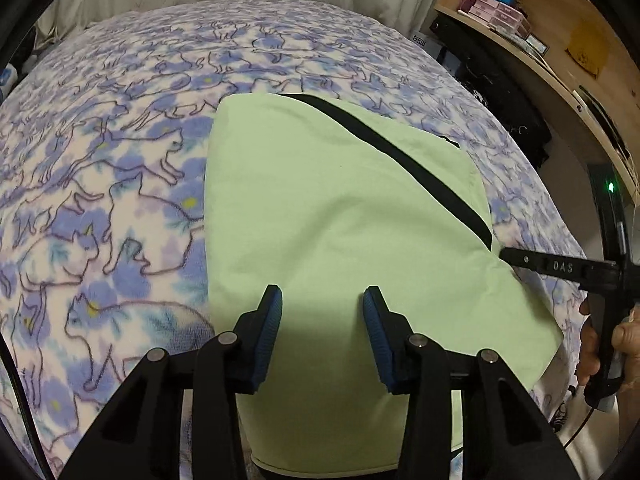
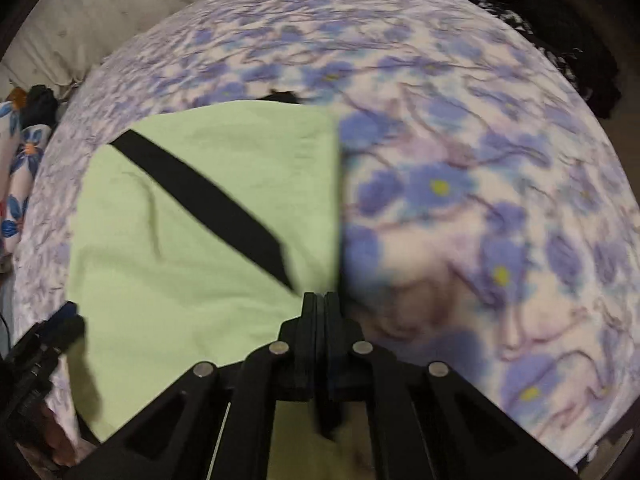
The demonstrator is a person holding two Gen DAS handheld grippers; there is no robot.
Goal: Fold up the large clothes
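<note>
Bed (image 1: 120,160), covered by a fleece blanket with blue flowers and cat outlines, fills both views. Light green garment (image 1: 320,220) with a black diagonal stripe (image 1: 400,160) lies folded flat on the blanket, near the bed's near edge. Wooden shelf unit (image 1: 560,40) stands beyond the bed's right side in the left wrist view.

Left claw (image 1: 323,304): blue-padded fingers spread apart above the garment's near part, with nothing between the pads. Right claw (image 2: 320,300): fingers pressed together at the garment's right edge; whether any cloth is pinched cannot be told, view blurred. A hand (image 1: 624,344) grips the right claw's handle.
</note>
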